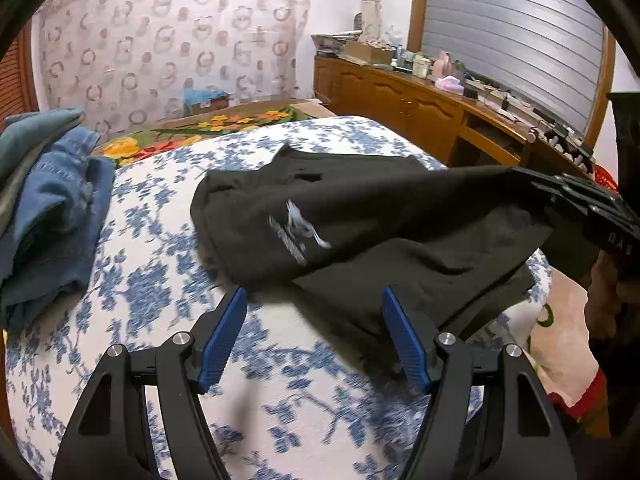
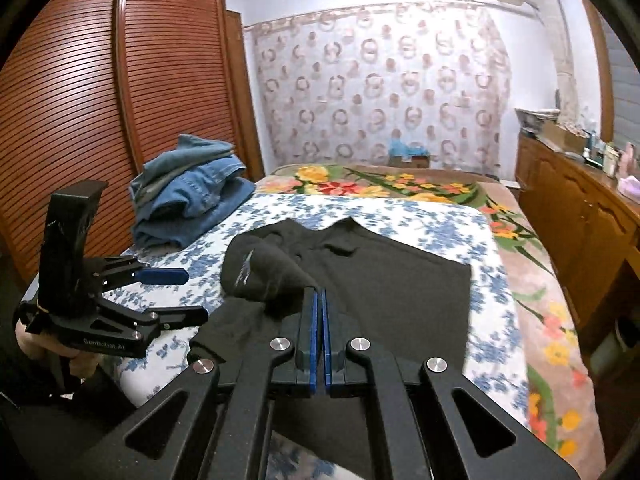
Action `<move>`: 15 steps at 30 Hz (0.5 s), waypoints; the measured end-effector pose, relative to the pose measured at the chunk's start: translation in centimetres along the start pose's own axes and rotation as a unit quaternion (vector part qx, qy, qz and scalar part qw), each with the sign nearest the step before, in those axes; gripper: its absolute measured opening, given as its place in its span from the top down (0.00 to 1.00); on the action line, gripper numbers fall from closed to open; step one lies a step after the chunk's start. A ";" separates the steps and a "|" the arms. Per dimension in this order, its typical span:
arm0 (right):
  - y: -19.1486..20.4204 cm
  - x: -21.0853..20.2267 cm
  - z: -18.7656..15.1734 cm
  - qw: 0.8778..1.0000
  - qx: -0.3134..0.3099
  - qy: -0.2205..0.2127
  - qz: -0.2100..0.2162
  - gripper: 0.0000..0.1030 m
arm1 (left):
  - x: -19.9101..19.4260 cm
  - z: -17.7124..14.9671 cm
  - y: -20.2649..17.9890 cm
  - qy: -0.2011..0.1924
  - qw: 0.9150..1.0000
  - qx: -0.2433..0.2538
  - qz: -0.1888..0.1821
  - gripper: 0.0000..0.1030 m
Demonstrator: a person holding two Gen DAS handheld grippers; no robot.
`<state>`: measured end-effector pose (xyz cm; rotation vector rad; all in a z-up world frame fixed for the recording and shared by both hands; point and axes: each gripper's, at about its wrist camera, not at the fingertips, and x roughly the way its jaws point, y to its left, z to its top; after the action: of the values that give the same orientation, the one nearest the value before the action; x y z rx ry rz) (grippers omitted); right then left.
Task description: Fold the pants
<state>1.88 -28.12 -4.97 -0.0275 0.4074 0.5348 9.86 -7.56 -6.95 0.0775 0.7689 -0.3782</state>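
Note:
Black pants [image 1: 360,216] with a white logo lie on the blue-flowered bedspread [image 1: 152,248]; they also show in the right wrist view [image 2: 400,280]. My right gripper [image 2: 319,294] is shut on a fold of the black pants and lifts it above the bed; it enters the left wrist view from the right [image 1: 536,184]. My left gripper [image 1: 314,300] is open and empty, just in front of the near edge of the pants. In the right wrist view it sits at the left [image 2: 192,292], jaws apart.
A pile of blue jeans [image 1: 52,208] lies at the left of the bed, also in the right wrist view [image 2: 188,192]. A floral blanket [image 2: 400,184] covers the far end. A wooden dresser [image 1: 420,108] with clutter stands right; a slatted wardrobe [image 2: 100,100] stands left.

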 end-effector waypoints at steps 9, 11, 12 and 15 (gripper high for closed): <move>-2.2 -2.3 -1.6 0.999 0.024 0.012 -0.041 0.98 | 1.5 0.4 -2.7 0.012 1.000 0.023 -0.013 0.31; -2.7 -2.3 -1.8 0.998 0.034 0.015 -0.046 0.98 | 1.8 0.3 -2.9 0.016 0.999 0.025 -0.014 0.31; -2.8 -2.3 -1.9 0.998 0.038 0.018 -0.047 0.98 | 2.0 0.1 -3.1 0.019 0.999 0.027 -0.014 0.31; -3.1 -2.4 -2.6 0.997 0.049 0.029 -0.053 0.98 | 2.9 -0.3 -3.5 0.032 0.999 0.030 -0.012 0.31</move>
<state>0.59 -32.33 -6.68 0.0292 0.4864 0.4101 10.32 -11.60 -8.92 0.1379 0.8223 -0.4243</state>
